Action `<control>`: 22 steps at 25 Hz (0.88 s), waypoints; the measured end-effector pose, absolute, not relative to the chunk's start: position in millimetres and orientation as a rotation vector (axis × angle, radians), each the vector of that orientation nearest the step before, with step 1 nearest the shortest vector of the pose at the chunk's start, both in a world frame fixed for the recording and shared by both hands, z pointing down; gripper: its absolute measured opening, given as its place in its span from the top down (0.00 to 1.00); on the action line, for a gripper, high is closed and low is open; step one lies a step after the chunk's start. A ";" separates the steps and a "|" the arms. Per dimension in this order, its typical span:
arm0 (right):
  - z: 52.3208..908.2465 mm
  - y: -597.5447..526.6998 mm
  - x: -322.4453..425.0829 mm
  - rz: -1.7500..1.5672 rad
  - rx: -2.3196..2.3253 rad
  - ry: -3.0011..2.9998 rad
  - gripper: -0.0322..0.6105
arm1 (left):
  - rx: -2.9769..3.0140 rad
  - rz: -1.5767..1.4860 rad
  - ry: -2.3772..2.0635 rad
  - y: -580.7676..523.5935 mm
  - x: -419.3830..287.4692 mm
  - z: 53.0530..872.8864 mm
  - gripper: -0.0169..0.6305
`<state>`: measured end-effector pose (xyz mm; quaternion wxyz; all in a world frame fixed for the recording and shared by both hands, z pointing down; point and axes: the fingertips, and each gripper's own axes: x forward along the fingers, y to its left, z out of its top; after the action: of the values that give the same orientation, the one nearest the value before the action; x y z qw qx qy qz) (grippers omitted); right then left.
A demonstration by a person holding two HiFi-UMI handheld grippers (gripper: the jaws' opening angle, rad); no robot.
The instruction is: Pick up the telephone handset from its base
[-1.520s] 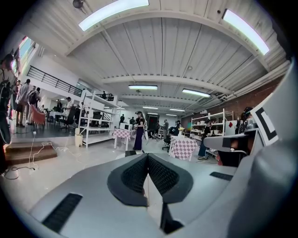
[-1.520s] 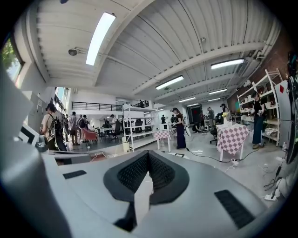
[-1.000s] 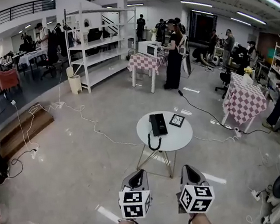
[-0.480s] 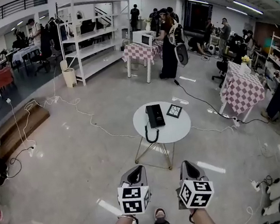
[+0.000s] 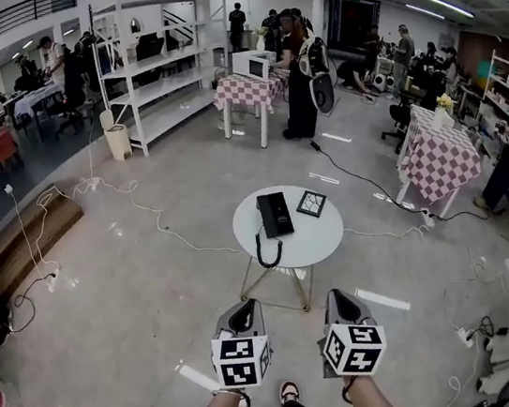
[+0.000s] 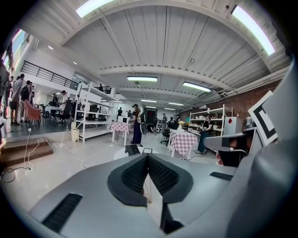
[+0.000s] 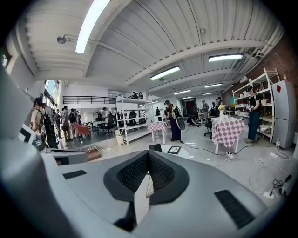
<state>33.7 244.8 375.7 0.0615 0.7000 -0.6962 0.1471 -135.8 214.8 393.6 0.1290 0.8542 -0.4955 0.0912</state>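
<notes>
The telephone handset [image 5: 267, 217] is seen on its base [image 5: 282, 212] on the round table [image 5: 327, 246] at frame centre. Left gripper [image 5: 244, 317] and right gripper [image 5: 339, 303], lower centre, are pressed closed, empty; if left unopened, the handset could be knocked aside.

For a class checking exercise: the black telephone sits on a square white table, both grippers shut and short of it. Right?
No: the head view shows the table is round. The telephone sits on it; the left gripper and right gripper are shut, short of it.
</notes>
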 end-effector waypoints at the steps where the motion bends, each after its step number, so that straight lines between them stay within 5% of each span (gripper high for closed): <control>1: 375.8 238.7 36.7 0.445 2.119 -2.106 0.91 | 2.485 0.268 -1.441 208.3 -133.4 394.0 0.95; 22: 384.2 118.8 82.3 0.489 2.059 -2.131 0.91 | 2.473 0.276 -1.476 93.5 -89.7 391.8 0.95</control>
<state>82.3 118.8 384.2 0.0691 0.6840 -0.7078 0.1626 -89.7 93.5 391.8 0.1239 0.8481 -0.5064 0.0946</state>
